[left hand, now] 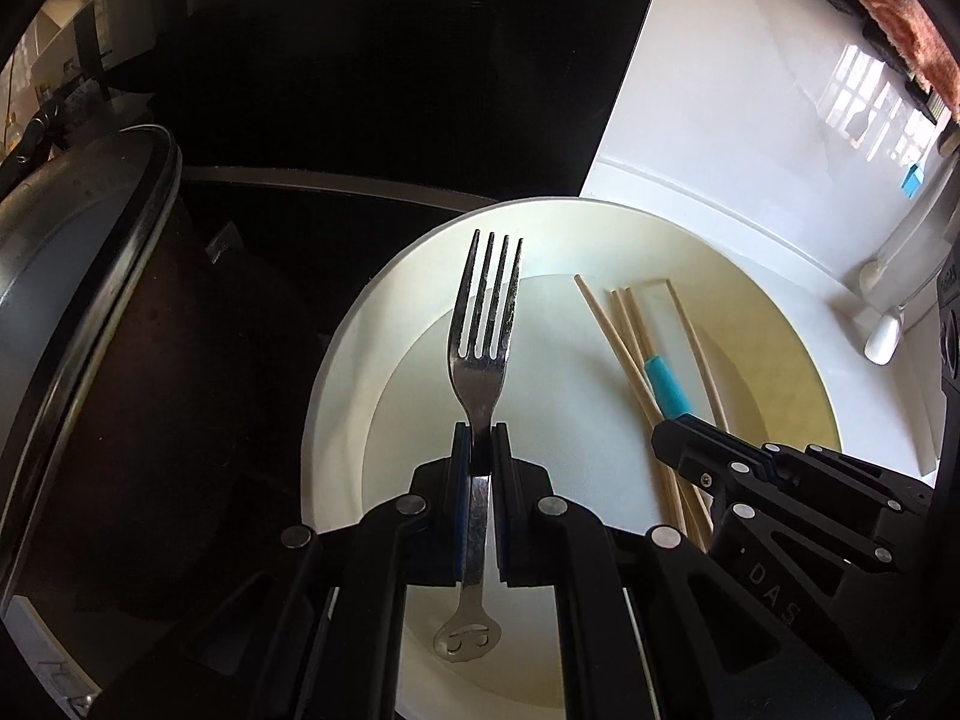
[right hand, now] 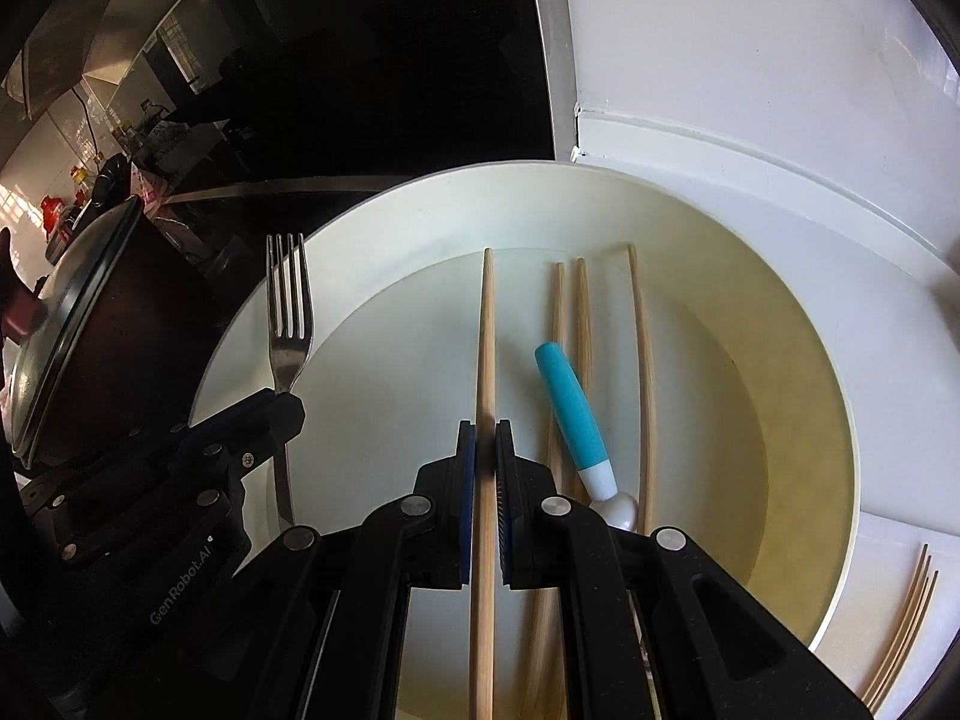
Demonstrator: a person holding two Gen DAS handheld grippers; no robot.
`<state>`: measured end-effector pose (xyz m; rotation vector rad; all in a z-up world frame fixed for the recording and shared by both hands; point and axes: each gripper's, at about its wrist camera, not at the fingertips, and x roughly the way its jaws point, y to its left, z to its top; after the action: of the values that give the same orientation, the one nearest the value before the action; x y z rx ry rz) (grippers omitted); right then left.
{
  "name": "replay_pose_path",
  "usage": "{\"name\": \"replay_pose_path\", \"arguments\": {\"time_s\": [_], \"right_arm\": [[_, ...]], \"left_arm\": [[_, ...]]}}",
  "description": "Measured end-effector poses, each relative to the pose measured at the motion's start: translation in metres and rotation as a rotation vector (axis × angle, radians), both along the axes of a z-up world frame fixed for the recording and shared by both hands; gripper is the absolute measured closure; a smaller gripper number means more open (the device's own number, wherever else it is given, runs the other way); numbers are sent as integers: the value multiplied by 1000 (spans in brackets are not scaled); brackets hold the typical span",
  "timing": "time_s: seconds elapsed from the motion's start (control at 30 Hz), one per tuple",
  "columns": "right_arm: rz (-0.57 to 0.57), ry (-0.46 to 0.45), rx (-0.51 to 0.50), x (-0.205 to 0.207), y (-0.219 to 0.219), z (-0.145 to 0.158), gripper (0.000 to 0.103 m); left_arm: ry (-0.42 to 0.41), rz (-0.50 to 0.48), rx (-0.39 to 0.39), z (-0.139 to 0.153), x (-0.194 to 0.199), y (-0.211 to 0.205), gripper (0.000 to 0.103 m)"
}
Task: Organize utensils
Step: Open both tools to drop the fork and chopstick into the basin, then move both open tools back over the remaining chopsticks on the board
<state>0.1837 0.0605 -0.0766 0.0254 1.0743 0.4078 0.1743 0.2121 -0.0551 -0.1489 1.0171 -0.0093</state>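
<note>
A large white plate (left hand: 600, 228) (right hand: 372, 222) lies on the counter. My left gripper (left hand: 481, 438) is shut on a metal fork (left hand: 483, 324), tines pointing away, held over the plate's left part; the fork also shows in the right wrist view (right hand: 290, 312). My right gripper (right hand: 485, 435) is shut on a wooden chopstick (right hand: 486, 330), held above the plate's middle. Three more chopsticks (right hand: 641, 360) and a blue-handled spoon (right hand: 570, 408) lie on the plate to the right. The right gripper (left hand: 678, 438) appears in the left wrist view beside the chopsticks (left hand: 624, 336).
A dark pot with a glass lid (left hand: 78, 312) (right hand: 72, 312) stands left of the plate on the black cooktop. A white counter (left hand: 750, 138) extends to the right. Thin bamboo sticks (right hand: 906, 624) lie on the counter at lower right.
</note>
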Motion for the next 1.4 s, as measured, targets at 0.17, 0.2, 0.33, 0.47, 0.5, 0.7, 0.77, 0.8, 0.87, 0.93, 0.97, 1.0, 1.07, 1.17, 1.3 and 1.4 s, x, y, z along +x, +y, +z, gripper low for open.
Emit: {"name": "replay_pose_path", "arguments": {"time_s": [0.17, 0.2, 0.33, 0.47, 0.5, 0.7, 0.77, 0.8, 0.87, 0.93, 0.97, 1.0, 1.07, 1.17, 1.3, 1.4], "right_arm": [[-3, 35, -1, 4, -2, -6, 97], [-3, 41, -2, 4, -2, -8, 97], [-2, 58, -2, 5, -2, -12, 97], [-3, 74, -1, 6, -3, -16, 96], [-3, 69, 0, 5, -3, -15, 96], [-12, 48, 5, 2, -9, -9, 96], [-18, 42, 7, 1, -13, -6, 96], [-21, 41, 8, 0, -15, -5, 96], [-21, 35, 17, -2, -19, -3, 95], [-24, 24, 27, -6, -23, 1, 88], [-25, 16, 29, -8, -26, 2, 83], [-24, 7, 30, -10, -29, 4, 82], [-21, -15, 32, -17, -35, 10, 82], [-25, -49, 40, -27, -46, 19, 73], [-32, -96, 59, -47, -66, 31, 67], [-49, -121, 76, -65, -88, 37, 62]], "left_arm": [[28, -2, 10, -7, 4, -4, 96], [36, -4, 9, -9, 5, -5, 96], [55, -4, 12, -14, 6, -5, 95], [81, -4, 11, -19, 7, -5, 95], [86, 1, 13, -20, 7, -5, 95], [78, 46, 21, -16, 5, -3, 64], [64, 60, 30, -12, 4, -3, 56], [60, 64, 34, -10, 3, -4, 55], [56, 71, 41, -8, 1, -6, 52], [53, 77, 42, -5, 0, -9, 49], [50, 82, 43, -3, -2, -10, 46], [46, 87, 45, 0, -5, -10, 44], [34, 98, 48, 4, -9, -12, 41], [8, 120, 42, 13, -16, -15, 32], [-54, 162, 68, 28, -32, -23, 22], [-75, 165, 72, 38, -43, -35, 18]]}}
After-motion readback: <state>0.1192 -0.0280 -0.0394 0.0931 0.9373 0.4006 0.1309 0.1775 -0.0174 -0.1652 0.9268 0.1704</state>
